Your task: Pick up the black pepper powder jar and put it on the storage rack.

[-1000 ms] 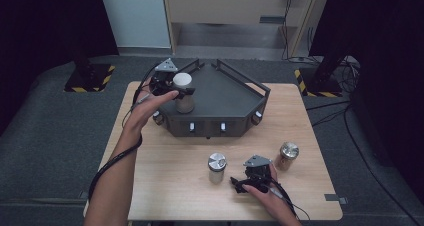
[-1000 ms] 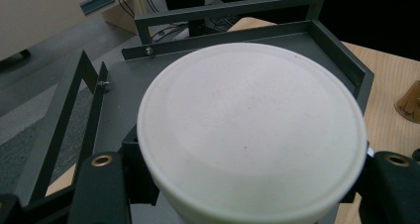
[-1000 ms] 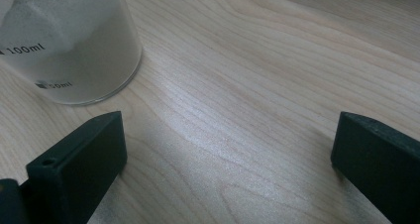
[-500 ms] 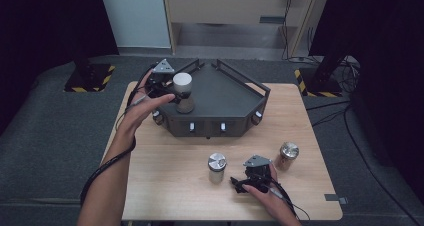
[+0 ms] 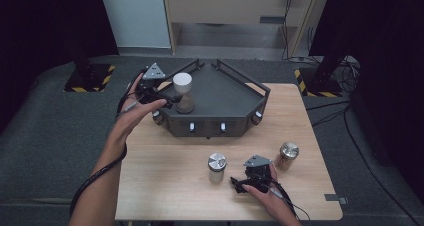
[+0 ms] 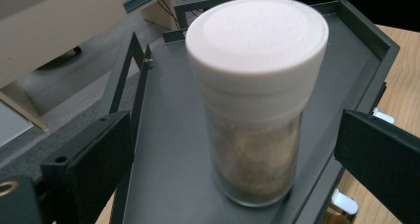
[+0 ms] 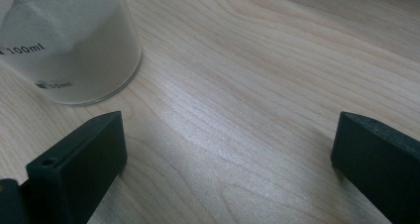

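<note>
A clear jar with a white lid (image 5: 183,91) and brownish contents stands upright at the left end of the dark angular tray (image 5: 225,101). My left gripper (image 5: 170,99) is just to its left and open. Its jaws have just been opening. In the left gripper view the jar (image 6: 257,100) stands between the wide jaws of the left gripper (image 6: 237,149), untouched by either pad. My right gripper (image 5: 241,185) rests open low on the wooden table (image 5: 165,176). In the right gripper view the right gripper (image 7: 228,154) has bare wood between its jaws, and a clear jar marked 100ml (image 7: 69,45) is at the upper left.
Two small jars with metal lids stand on the table's front half, one (image 5: 217,167) left of the right gripper, one (image 5: 287,155) to its right. The tray has raised rims and white knobs (image 5: 191,128) on its front face. Dark floor surrounds the table.
The left gripper has let go of the white-lidded jar, opened its jaws and drawn back a little to the left. The jar stays upright in the tray. The right hand has not moved.
</note>
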Action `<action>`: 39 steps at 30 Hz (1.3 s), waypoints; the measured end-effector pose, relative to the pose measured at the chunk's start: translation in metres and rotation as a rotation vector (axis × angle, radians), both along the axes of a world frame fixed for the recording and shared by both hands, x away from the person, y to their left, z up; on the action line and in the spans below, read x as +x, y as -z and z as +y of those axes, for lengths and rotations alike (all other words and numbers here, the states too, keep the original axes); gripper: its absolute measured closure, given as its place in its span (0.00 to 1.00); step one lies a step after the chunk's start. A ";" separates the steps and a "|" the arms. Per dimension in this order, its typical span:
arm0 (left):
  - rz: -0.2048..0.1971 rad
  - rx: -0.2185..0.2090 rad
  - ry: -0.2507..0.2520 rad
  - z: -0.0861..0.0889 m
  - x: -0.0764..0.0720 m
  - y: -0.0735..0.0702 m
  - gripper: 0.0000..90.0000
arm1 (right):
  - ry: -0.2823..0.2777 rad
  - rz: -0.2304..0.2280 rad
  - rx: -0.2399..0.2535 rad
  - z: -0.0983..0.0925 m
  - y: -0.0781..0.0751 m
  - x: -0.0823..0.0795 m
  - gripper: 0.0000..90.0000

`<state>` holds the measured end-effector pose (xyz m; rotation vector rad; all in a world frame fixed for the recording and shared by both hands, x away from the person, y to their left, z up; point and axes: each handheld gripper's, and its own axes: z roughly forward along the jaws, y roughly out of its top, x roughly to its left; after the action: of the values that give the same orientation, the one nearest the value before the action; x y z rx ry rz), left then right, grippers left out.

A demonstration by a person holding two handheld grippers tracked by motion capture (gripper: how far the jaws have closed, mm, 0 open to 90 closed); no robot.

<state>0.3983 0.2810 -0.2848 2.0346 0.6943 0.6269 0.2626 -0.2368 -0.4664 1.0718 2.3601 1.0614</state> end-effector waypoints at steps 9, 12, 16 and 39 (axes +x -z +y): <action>0.012 0.004 -0.016 0.008 -0.020 0.008 0.01 | 0.000 0.000 0.000 0.000 0.000 0.000 0.01; 0.024 -0.008 -0.030 0.011 -0.027 0.013 0.01 | 0.000 0.000 0.001 0.000 0.000 0.000 0.01; 0.033 0.008 -0.033 0.013 -0.037 0.018 0.01 | 0.000 -0.001 0.000 0.000 0.000 0.000 0.01; 0.076 0.009 -0.067 0.018 -0.079 0.061 0.01 | 0.000 0.000 0.000 0.000 0.000 0.000 0.01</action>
<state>0.3196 0.2986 -0.3463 2.0589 0.8084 0.5945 0.2626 -0.2368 -0.4664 1.0714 2.3597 1.0616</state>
